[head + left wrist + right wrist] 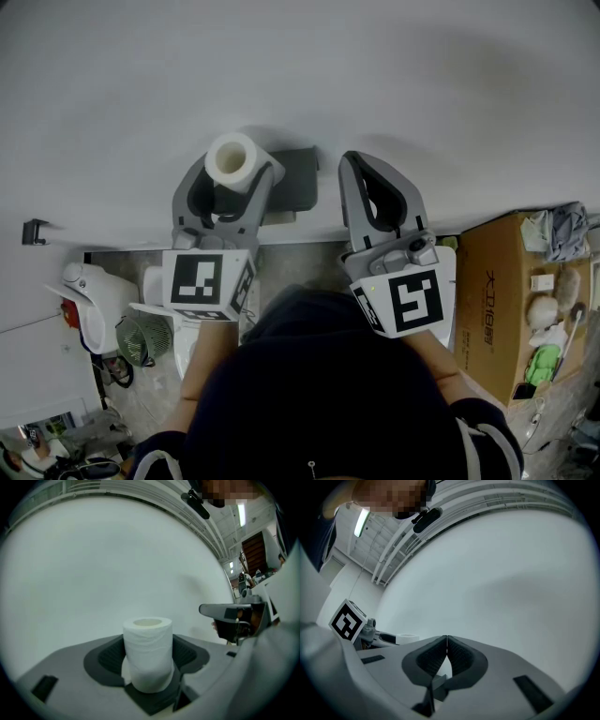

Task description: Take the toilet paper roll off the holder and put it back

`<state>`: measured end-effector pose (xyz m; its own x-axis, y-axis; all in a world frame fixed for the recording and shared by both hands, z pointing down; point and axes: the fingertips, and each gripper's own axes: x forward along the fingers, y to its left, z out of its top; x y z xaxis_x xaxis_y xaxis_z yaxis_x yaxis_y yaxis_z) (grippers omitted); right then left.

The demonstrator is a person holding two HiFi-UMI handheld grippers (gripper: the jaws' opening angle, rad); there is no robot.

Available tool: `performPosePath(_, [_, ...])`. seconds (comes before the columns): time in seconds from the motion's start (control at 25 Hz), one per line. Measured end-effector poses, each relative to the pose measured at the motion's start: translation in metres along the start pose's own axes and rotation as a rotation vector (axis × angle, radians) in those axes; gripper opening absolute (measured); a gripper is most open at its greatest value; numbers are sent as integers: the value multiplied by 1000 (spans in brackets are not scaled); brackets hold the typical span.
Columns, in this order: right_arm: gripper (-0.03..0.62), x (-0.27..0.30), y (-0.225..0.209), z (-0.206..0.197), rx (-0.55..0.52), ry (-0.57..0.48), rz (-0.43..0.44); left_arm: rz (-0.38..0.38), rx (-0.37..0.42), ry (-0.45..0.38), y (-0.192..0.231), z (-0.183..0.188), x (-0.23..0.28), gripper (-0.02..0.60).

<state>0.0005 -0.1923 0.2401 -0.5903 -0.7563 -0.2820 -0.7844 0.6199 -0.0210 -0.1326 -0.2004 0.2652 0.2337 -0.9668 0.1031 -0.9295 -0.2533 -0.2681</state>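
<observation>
A white toilet paper roll (232, 159) stands upright between the jaws of my left gripper (234, 174), which is shut on it just in front of the white wall. In the left gripper view the roll (147, 656) fills the gap between the dark pads (105, 657). The dark grey holder (300, 178) is fixed to the wall just right of the roll, and it has no roll on it; it appears as a holder (232, 616) at the right of that view. My right gripper (350, 161) is shut on nothing, right of the holder, its tips (446, 641) touching.
A cardboard box (502, 309) with several small items stands at the right. A white appliance (94, 292) and a small fan (142, 339) sit on the floor at the left. A small black hook (34, 231) sticks out of the wall.
</observation>
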Motion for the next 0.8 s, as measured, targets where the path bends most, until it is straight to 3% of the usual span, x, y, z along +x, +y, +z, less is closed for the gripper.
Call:
performPosePath(0.4, [17, 1, -4, -2, 5, 3, 0, -5, -92, -3, 6, -4, 3, 293])
performPosePath(0.8, [17, -4, -5, 0, 8, -4, -4, -12, -79, 1, 3, -4, 2, 295])
